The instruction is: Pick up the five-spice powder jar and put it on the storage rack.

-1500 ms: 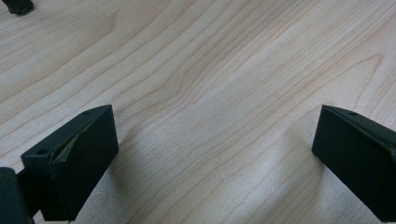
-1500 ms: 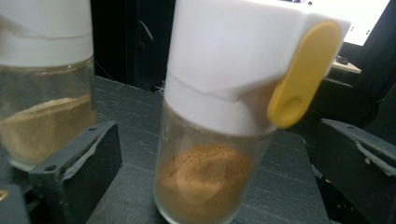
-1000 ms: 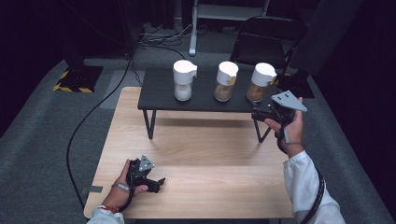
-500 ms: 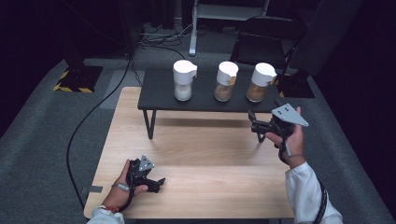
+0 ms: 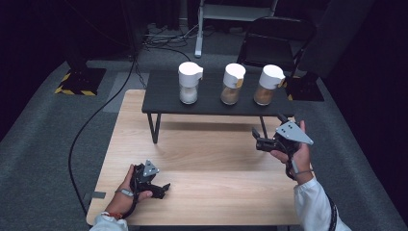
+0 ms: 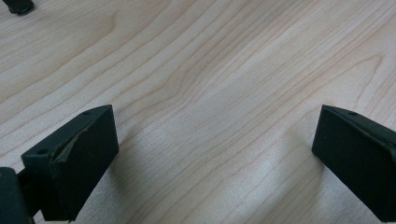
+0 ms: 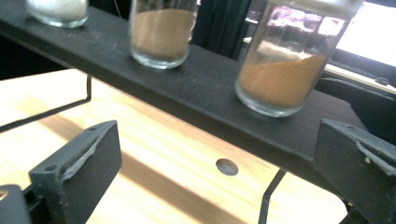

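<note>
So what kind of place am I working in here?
Likely a recording studio or lab, not a kitchen: dark drapes behind, cables trailing over grey carpet, and three jars staged on a small black shelf atop a wooden table.

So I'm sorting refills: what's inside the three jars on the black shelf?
Left jar holds white grains, middle jar tan powder, right jar darker brown powder. White lids hide their tops.

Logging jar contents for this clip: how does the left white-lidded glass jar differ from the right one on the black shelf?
The left white-lidded glass jar holds white grains; the right white-lidded glass jar holds brown powder. The left stands far from the right gripper; the right stands nearest it. Both stand upright on the black shelf.
</note>
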